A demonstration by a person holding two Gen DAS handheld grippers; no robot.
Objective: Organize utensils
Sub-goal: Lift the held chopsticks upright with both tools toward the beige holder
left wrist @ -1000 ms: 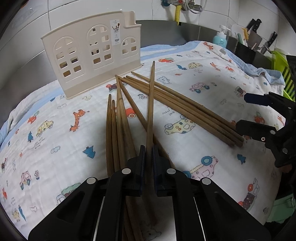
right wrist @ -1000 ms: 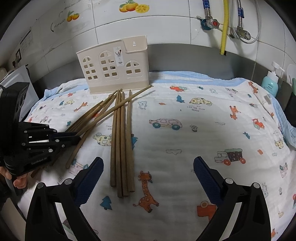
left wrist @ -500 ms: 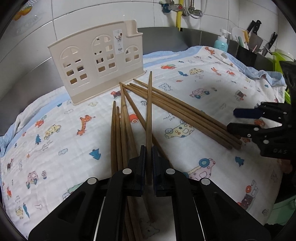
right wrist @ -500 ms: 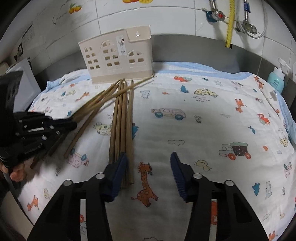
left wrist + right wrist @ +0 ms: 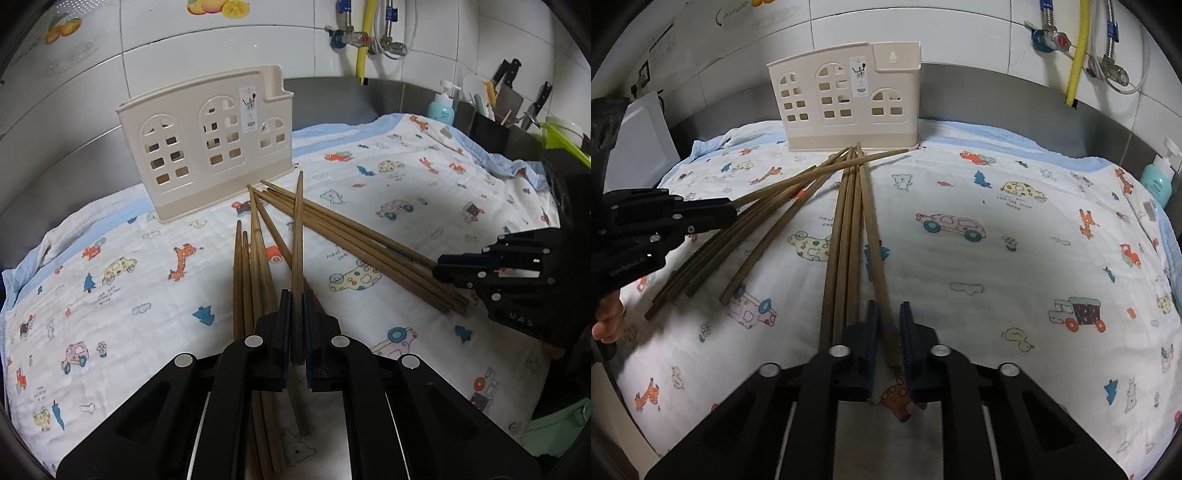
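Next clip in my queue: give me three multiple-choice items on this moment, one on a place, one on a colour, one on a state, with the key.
1. Where does the utensil holder stand?
A. Far edge of the cloth, by the wall
B. In a sink
C. On a shelf

2. What colour is the holder?
A. Green
B. Cream
C. Black

3. What is the right gripper doing?
A. Wide open, empty
B. Closed on a chopstick
C. Holding the holder

Key: 1 A, it sits on the printed cloth before the tiles; 2 B, pale cream plastic; 3 B, its pads flank one stick.
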